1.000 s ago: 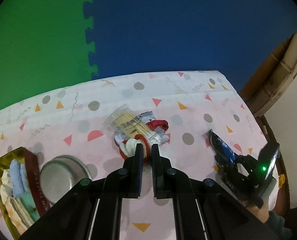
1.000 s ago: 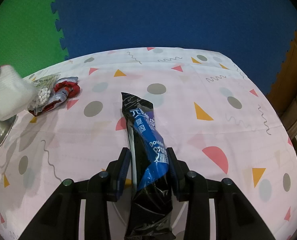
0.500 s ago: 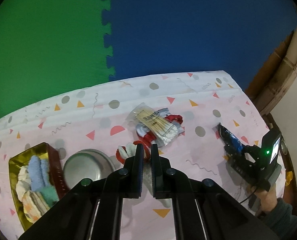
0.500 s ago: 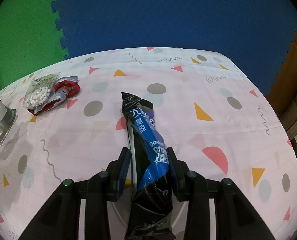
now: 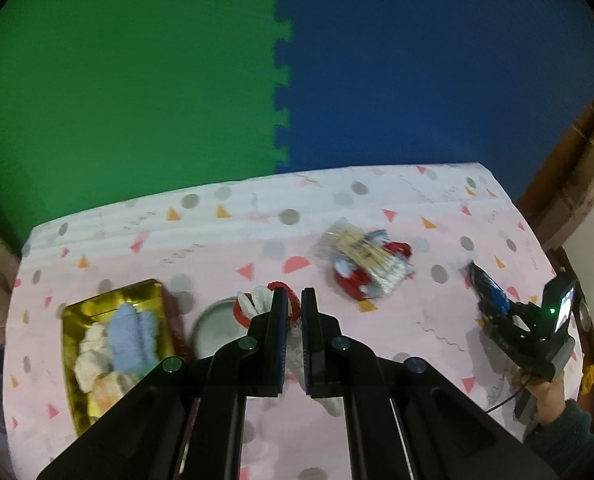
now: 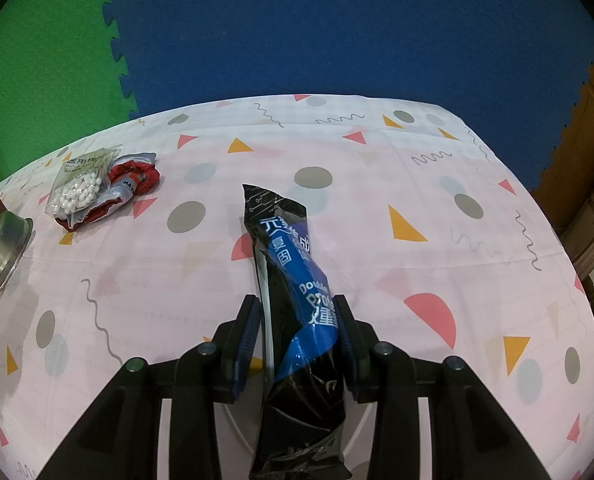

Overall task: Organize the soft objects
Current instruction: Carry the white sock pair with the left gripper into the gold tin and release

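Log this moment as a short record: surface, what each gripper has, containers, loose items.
surface: table under a pink patterned cloth
left gripper: jaws shut on a white and red knitted piece
right gripper: jaws closed on a black and blue packet
containers: gold tin holding folded cloths; steel bowl beside it
loose items: bag of cotton swabs lying on a red and white wrapper

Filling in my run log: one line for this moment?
left gripper: shut on red-and-white knit cloth | right gripper: holding black-and-blue packet | gold tin: holds cloths
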### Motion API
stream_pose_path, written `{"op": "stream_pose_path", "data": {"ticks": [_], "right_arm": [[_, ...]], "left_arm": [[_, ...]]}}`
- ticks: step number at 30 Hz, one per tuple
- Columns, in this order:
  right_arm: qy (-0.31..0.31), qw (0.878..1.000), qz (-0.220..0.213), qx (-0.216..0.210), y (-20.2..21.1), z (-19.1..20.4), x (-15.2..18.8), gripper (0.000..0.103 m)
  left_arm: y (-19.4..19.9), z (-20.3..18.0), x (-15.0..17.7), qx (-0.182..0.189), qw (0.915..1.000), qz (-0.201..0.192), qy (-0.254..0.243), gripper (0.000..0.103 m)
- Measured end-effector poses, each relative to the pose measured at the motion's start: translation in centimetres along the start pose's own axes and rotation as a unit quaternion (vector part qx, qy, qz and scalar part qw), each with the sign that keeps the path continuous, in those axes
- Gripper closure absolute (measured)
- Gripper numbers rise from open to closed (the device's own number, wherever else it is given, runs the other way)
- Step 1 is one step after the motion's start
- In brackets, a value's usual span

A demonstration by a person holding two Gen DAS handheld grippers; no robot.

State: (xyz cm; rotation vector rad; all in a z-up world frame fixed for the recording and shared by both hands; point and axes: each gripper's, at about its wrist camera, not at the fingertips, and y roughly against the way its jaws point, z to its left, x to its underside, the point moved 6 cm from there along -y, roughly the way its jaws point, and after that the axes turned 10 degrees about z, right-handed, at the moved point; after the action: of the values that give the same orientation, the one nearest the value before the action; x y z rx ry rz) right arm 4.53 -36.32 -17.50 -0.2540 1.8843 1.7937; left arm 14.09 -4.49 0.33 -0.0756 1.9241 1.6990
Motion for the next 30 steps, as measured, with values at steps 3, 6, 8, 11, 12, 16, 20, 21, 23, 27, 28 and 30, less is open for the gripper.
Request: {"op": "stream_pose_path", "data": {"ticks": [3, 6, 8, 11, 12, 16, 20, 21, 23, 27, 28, 30], "right_arm": [[0.0, 1.0, 0.0, 0.001, 0.0, 0.0, 0.0, 0.065], [0.001, 1.0, 0.0, 0.001, 0.0, 0.0, 0.0, 0.065], [0.001, 1.0, 0.0, 0.001, -0.1, 0.0, 0.0, 0.065], [0.002, 1.0, 0.0, 0.003, -0.1, -0.1, 0.1, 0.065], [0.002, 1.0, 0.0, 0.003, -0.1, 0.0, 0.1, 0.065], [0.004, 1.0, 0.0, 0.005, -0.1, -0.1, 0.1, 0.065], [0.006, 1.0, 0.001, 0.009, -0.1, 0.0, 0.1, 0.065], [0.006, 1.0, 0.001, 0.009, -0.1, 0.1, 0.0, 0.065], [0.007, 1.0, 0.001, 0.01, -0.1, 0.1, 0.1, 0.065], [0.008, 1.0, 0.001, 0.013, -0.2, 0.1, 0.1, 0.065], [0.009, 1.0, 0.001, 0.014, -0.2, 0.1, 0.1, 0.065], [0.009, 1.0, 0.001, 0.015, -0.1, 0.1, 0.1, 0.065]], "left_arm": [[1.0, 2.2, 0.1, -0.017, 0.9997, -0.006, 0.013, 0.098], [1.8, 4.7, 0.1, -0.038, 0.9989, -0.01, 0.027, 0.098], [2.3, 6.5, 0.2, -0.055, 0.9977, -0.01, 0.037, 0.098], [2.7, 9.0, 0.5, -0.069, 0.9961, -0.008, 0.054, 0.098], [2.8, 9.9, 0.7, -0.076, 0.9953, -0.007, 0.06, 0.098], [2.7, 12.3, 1.6, -0.088, 0.9929, -0.001, 0.08, 0.098], [2.3, 14.1, 3.1, -0.086, 0.9916, 0.006, 0.097, 0.098], [2.2, 14.4, 3.4, -0.084, 0.9913, 0.006, 0.101, 0.098], [1.8, 15.1, 4.0, -0.083, 0.9908, 0.009, 0.106, 0.098], [0.8, 16.3, 4.7, -0.077, 0.9898, 0.013, 0.119, 0.098], [0.5, 16.5, 4.8, -0.074, 0.9896, 0.014, 0.123, 0.098], [-0.4, 17.1, 5.0, -0.068, 0.9897, 0.016, 0.125, 0.098]]}}
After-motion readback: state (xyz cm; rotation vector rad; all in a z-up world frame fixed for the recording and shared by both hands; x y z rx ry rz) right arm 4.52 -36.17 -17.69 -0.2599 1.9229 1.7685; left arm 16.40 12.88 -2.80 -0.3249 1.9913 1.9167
